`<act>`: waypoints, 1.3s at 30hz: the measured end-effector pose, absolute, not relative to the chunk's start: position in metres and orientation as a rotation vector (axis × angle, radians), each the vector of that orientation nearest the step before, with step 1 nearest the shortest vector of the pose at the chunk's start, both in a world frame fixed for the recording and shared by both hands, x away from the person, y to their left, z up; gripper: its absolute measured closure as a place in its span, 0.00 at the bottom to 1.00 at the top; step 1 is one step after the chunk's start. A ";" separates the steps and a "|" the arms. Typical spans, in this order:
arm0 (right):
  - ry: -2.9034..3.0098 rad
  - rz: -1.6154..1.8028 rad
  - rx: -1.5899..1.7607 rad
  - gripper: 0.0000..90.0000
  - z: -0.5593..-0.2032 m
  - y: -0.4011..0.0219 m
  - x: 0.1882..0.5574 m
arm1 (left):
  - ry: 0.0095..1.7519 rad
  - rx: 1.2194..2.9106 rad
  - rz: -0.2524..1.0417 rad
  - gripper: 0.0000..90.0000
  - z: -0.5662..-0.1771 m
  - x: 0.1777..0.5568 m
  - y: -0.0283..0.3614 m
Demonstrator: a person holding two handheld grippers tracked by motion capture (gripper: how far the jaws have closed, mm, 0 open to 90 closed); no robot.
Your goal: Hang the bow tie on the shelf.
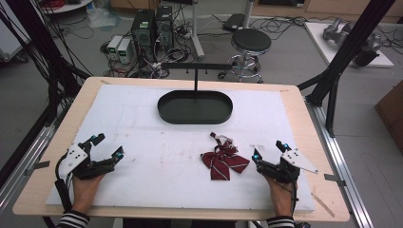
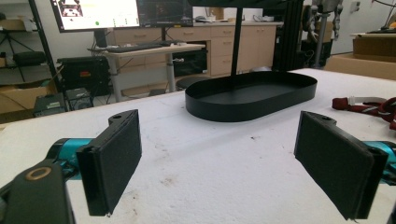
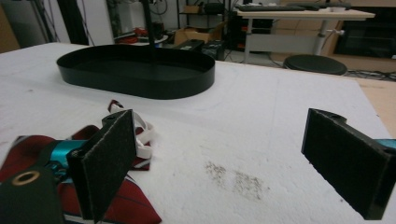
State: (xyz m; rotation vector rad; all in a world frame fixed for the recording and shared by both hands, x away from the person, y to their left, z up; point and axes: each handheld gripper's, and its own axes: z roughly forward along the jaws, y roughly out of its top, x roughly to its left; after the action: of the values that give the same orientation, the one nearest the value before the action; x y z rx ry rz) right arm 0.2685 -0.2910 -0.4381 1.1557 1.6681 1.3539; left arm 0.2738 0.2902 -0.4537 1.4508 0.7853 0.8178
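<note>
Just beside the right tongs [image 1: 268,150], spread wide like the left tongs [image 1: 108,145], lies a bow tie [image 1: 223,159].

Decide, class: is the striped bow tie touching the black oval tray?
Apart. The high view shows bare white mat between the bow tie and the tray.

No readable text, labels or nos. anywhere; the wide lit monitor screen [image 2: 95,13] on the desk is too blurred.
</note>
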 end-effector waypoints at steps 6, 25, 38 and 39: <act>1.729 1.357 1.158 0.10 -0.412 -0.284 0.279 | 0.786 1.450 0.818 0.17 -0.454 0.274 0.290; 2.093 1.208 1.143 0.11 -0.381 -0.249 0.327 | 0.789 1.446 0.815 0.17 -0.454 0.274 0.291; 2.256 1.106 1.132 0.17 -0.375 -0.227 0.351 | 0.790 1.449 0.815 0.17 -0.454 0.274 0.291; 2.268 1.087 1.128 0.18 -0.374 -0.225 0.353 | 0.790 1.449 0.815 0.17 -0.454 0.274 0.291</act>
State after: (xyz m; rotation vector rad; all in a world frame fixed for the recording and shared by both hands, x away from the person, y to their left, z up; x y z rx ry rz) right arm 0.3528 -0.2252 -0.3742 1.1277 2.2685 1.0874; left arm 0.2742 0.2911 -0.4537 1.4493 0.7899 0.8150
